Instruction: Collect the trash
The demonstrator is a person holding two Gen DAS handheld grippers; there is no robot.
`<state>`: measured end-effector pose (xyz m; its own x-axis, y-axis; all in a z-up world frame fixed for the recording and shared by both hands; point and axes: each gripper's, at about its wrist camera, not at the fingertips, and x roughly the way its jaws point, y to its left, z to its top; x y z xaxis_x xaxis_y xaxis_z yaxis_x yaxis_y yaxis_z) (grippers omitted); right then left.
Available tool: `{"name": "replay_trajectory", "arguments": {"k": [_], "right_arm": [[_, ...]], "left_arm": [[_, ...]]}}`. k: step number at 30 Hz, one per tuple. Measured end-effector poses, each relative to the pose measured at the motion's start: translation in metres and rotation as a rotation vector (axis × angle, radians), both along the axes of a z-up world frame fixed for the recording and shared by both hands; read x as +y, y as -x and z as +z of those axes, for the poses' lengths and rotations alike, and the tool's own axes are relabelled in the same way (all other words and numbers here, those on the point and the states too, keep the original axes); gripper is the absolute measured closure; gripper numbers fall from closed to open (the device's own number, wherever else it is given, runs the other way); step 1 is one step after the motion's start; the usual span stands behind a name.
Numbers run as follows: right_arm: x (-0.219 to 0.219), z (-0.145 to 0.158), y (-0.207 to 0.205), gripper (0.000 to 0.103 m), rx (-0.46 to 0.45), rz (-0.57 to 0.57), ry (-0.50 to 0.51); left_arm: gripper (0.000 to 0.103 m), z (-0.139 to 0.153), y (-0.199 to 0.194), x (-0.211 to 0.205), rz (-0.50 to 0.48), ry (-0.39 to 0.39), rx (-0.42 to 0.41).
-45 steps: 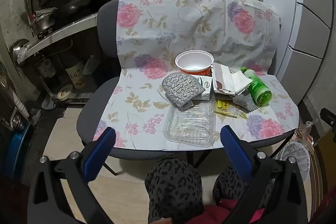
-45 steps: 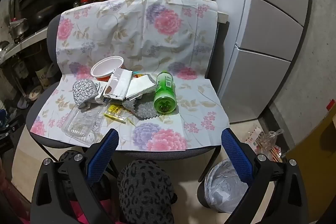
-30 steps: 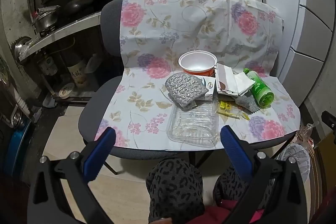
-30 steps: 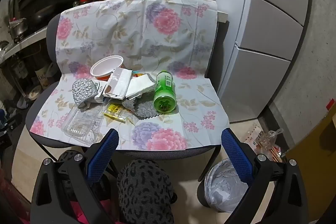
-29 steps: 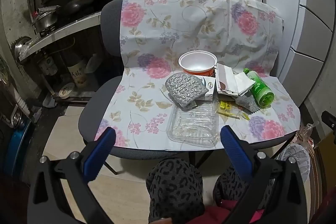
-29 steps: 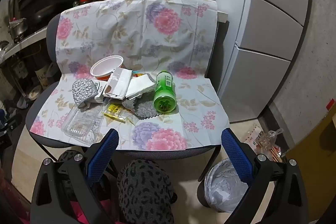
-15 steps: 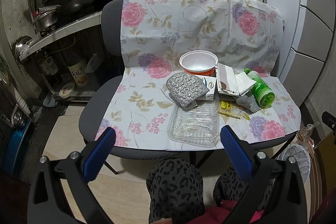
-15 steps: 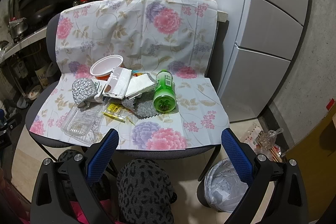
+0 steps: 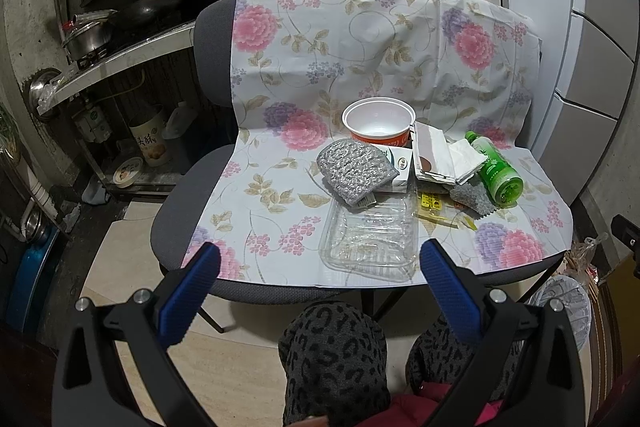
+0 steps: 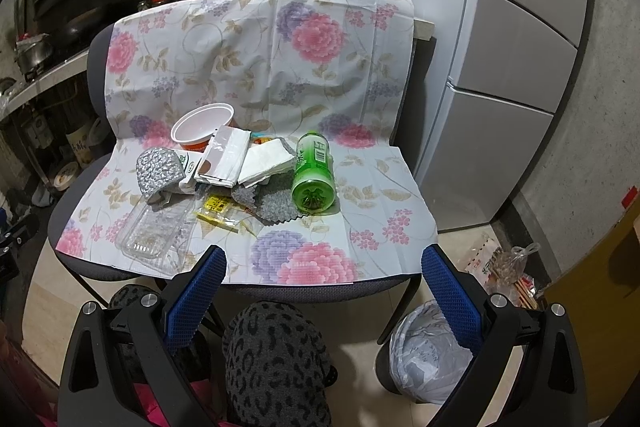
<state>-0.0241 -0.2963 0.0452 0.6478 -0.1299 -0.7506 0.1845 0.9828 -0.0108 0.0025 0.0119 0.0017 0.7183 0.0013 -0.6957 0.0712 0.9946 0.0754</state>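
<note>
Trash heap mid-seat on floral cloth: green bottle on side, white-red cup upright, clear tray nearest. Left claw, right claw spread wide, empty. Lined bin on floor.

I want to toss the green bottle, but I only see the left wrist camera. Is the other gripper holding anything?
Observer: No. The right gripper is open and empty, short of the chair front edge.
Operator: Where's the trash can? I only see a bit of it.
Observer: The lined trash bin stands on the floor, just right of the chair's front right leg.
Operator: How is the bottle lying for that gripper?
Observer: The green bottle lies on its side with its base toward the right gripper and its barcode facing up.
</note>
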Motion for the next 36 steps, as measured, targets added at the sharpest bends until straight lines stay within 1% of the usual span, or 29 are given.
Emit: {"name": "replay_trajectory", "arguments": {"k": [13, 14, 19, 21, 36], "right_arm": [[-0.0002, -0.0014, 0.0002, 0.006, 0.002, -0.002, -0.001], [0.0, -0.0013, 0.0005, 0.006, 0.002, -0.002, 0.0], [-0.0008, -0.0011, 0.0006, 0.006, 0.002, -0.003, 0.0], [-0.0009, -0.001, 0.001, 0.006, 0.002, -0.003, -0.002], [-0.002, -0.0017, 0.0003, 0.006, 0.003, -0.002, -0.002]], "left_arm": [[0.006, 0.0042, -0.0009, 0.0093, 0.003, -0.003, -0.001], [0.006, 0.0008, 0.0002, 0.0019, 0.002, -0.001, -0.001], [0.006, 0.0039, -0.0006, 0.0089, 0.002, 0.001, -0.002], [0.006, 0.0005, 0.0003, 0.0011, 0.001, -0.002, -0.002], [0.006, 0.0002, 0.0006, 0.001, 0.002, -0.002, -0.002]]}}
